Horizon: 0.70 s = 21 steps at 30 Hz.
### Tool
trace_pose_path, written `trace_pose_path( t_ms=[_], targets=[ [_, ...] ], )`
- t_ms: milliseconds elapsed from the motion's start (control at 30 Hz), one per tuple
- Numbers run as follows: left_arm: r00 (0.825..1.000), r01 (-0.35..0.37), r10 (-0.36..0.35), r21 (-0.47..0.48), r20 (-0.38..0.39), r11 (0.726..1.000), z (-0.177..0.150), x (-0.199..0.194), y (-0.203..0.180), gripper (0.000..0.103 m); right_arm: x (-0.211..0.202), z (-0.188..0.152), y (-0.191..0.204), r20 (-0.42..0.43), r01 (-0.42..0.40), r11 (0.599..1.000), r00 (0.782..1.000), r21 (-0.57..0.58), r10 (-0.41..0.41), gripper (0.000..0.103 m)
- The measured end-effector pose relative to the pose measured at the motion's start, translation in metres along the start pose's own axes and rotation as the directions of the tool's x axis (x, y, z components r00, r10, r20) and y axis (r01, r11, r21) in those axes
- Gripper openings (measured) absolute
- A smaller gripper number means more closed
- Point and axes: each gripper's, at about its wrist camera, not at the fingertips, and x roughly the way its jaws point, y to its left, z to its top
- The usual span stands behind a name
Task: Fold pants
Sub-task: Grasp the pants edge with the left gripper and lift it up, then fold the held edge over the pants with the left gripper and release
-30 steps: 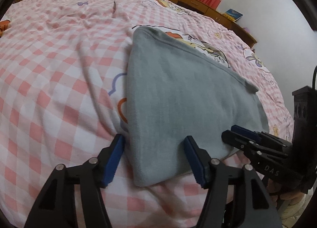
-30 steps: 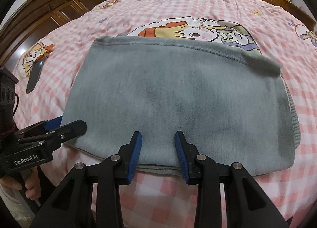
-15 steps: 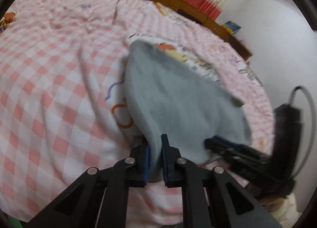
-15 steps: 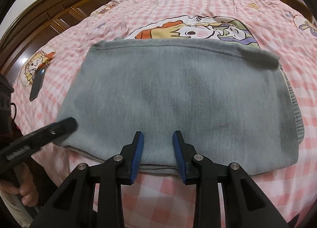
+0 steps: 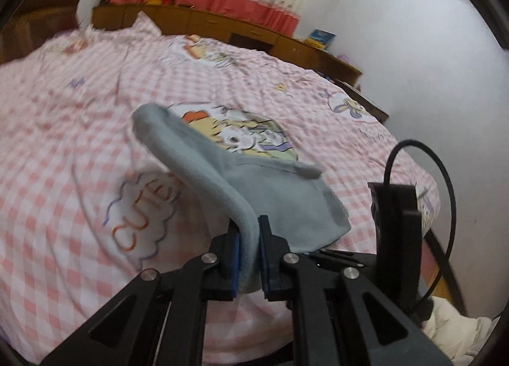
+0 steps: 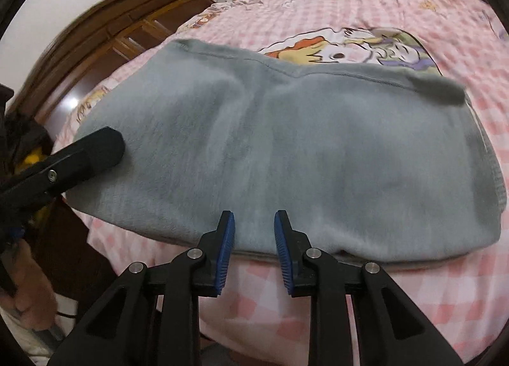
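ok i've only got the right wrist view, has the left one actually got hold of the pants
Observer: Yes, the left gripper has its jaws shut on the near left edge of the pants.
Operator: is that edge off the bed
Observer: Yes, it is raised above the checked sheet, which shows "CUTE" lettering beneath.
Operator: and the right one from that side
Observer: Its jaws are hidden behind the cloth; only its body shows.

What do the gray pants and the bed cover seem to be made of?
The pants look like soft, matte fleece or brushed knit: fuzzy nap, a stitched hem, and a limp drape where the left gripper pinches them. The bed cover looks like thin printed woven cloth, probably cotton: flat pink checks, cartoon prints, fine wrinkles. Neither fiber can be confirmed by sight.
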Motion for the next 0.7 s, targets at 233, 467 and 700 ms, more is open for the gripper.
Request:
trace_pose_path(
  t_ms=[233, 467, 700],
  targets=[
    [0.999, 0.041, -0.042, 0.127, 0.005, 0.991, 0.022, 0.012, -0.052, 0.010, -0.037, -0.006, -0.043, 0.085, 0.015, 0.993, 0.996, 0.118, -0.026, 0.028],
    [0.995, 0.088, -0.076, 0.248, -0.059, 0.965, 0.028, 0.055, -0.115, 0.010, -0.083, -0.028, -0.083, 0.195, 0.029, 0.977, 0.978, 0.213, -0.072, 0.028],
    [0.980, 0.112, -0.057, 0.292, -0.190, 0.950, 0.014, 0.123, -0.151, 0.010, -0.108, -0.038, -0.124, 0.268, 0.020, 0.947, 0.957, 0.319, -0.111, 0.028]
  ],
)
